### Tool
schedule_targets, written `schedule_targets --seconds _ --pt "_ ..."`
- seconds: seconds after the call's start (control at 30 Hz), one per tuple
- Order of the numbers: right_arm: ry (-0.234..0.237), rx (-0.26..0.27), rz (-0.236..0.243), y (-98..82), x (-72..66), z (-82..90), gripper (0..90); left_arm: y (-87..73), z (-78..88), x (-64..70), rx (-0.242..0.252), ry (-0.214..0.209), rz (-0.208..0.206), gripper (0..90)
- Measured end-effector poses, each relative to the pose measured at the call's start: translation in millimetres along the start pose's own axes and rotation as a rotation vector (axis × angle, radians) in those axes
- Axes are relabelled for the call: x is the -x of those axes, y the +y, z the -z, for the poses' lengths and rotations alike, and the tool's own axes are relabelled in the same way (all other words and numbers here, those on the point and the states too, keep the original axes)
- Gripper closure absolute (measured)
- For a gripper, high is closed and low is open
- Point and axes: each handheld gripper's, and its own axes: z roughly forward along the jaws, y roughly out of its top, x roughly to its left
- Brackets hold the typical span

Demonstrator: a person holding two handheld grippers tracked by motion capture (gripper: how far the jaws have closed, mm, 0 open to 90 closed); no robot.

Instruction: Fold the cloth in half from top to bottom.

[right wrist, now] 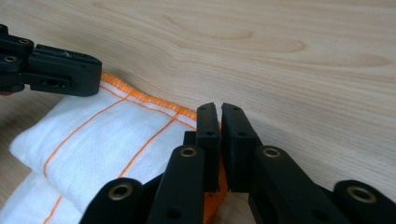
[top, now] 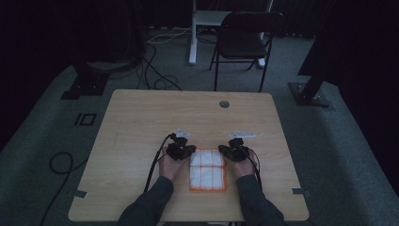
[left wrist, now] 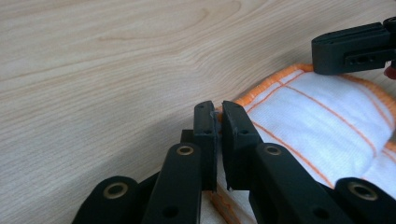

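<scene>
A folded white cloth (top: pixel 207 170) with orange edging and orange grid lines lies on the wooden table (top: pixel 141 122), near its front edge. My left gripper (top: pixel 189 152) sits at the cloth's far left corner. In the left gripper view its jaws (left wrist: pixel 218 116) are pressed together on the orange hem of the cloth (left wrist: pixel 317 126). My right gripper (top: pixel 227 152) sits at the far right corner. In the right gripper view it (right wrist: pixel 219 121) is shut on the orange edge of the cloth (right wrist: pixel 107 140). Each view shows the other gripper's black jaw farther off.
A round cable hole (top: pixel 224 104) sits near the table's far edge. A dark folding chair (top: pixel 244 37) and a white desk leg (top: pixel 193 33) stand beyond the table. Cables (top: pixel 155 70) run over the grey floor to the left.
</scene>
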Motion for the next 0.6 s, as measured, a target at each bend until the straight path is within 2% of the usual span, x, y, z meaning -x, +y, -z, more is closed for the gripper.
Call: schedule_targets --seconds 0.13,0.23,0.4,0.6 --pt "0.017 0.024 0.0 -0.1 0.7 7.7 87.5 1.0 6.5 3.3 0.016 -0.004 -0.014 86.5" --pt "0.011 0.03 0.001 -0.6 1.0 9.6 87.5 1.4 9.1 5.1 0.02 -0.002 -0.024 86.5" --pt "0.014 0.048 -0.009 -1.1 0.0 13.3 88.2 0.2 12.1 7.4 0.033 -0.002 -0.02 86.4" --pt "0.03 0.074 -0.002 -0.9 -3.3 22.9 88.5 -2.0 21.6 13.2 0.053 -0.01 -0.036 86.3"
